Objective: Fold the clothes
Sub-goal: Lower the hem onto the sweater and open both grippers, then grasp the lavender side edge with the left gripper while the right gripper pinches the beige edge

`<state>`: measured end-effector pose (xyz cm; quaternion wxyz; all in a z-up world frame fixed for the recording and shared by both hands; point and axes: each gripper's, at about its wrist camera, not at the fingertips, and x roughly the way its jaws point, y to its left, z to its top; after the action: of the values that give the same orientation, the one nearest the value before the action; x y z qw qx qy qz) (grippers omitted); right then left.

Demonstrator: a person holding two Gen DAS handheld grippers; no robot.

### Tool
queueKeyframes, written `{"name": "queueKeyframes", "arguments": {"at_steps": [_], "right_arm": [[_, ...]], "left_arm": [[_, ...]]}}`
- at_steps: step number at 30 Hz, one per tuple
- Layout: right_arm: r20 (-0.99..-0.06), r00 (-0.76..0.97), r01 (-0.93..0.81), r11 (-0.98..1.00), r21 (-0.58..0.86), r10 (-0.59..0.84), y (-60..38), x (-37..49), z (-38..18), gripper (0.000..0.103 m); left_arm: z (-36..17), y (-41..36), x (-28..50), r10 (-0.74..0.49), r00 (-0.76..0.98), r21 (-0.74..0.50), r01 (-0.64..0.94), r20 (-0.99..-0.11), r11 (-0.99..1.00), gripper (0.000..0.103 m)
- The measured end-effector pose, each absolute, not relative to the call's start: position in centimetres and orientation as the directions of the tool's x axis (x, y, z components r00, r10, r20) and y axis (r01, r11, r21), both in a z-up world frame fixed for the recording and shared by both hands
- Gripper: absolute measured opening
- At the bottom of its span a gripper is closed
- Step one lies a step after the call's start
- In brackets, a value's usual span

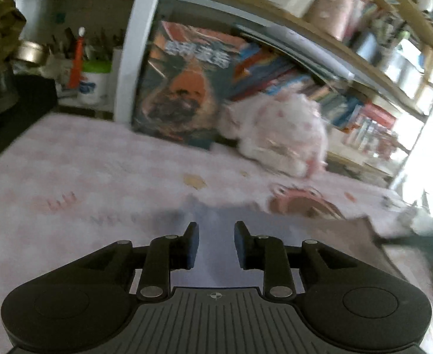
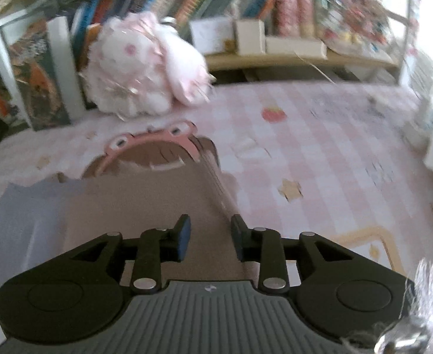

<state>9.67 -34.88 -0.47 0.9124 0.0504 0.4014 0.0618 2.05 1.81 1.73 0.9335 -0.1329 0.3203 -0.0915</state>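
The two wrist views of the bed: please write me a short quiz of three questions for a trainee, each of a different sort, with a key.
1. True or false: the right gripper has its jaws closed on the brown garment.
2. Multiple choice: the pink and white plush toy sits
A. on the brown garment
B. at the far edge of the bed, against the books
C. between the fingers of the left gripper
3. Fill in: the pink checked bedsheet has a ____ printed on it, beyond the garment to the right in the right wrist view.

Key
1. False: the jaws stand apart above the garment and press on nothing.
2. B
3. strawberry
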Motion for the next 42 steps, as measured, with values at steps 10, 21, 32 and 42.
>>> {"name": "queueKeyframes", "arguments": {"at_steps": [10, 21, 32, 42], "right_arm": [[-0.736, 0.621, -0.231, 0.960, 0.158, 0.270, -34.6, 13.2, -0.9, 0.001], [-0.718, 0.612, -0.263, 0.942, 0.209, 0.330, -38.6, 12.7, -0.7, 0.001], [-0.640, 0.658, -0.364, 0.912, 0.189, 0.396, -42.1, 7.5, 2.2, 0.040], [-0.638, 0.631, -0.457, 0.876, 0.154, 0.441, -41.3, 3.1, 2.1, 0.079]], "left_arm": [[-1.7, -2.6, -0.5, -0.124, 0.701, -0.253, -0.083, -0.702, 0.964, 0.027], [-0.7, -4.5, -0.9, 0.003, 0.697, -0.222, -0.233, -0.717, 0.947, 0.035], [1.5, -7.7, -4.4, 0.092, 0.753, -0.252, -0.330, -0.652, 0.910, 0.057], [1.7, -9.8, -5.8, 0.111, 0.740, -0.214, -0.329, -0.663, 0.920, 0.066]]}}
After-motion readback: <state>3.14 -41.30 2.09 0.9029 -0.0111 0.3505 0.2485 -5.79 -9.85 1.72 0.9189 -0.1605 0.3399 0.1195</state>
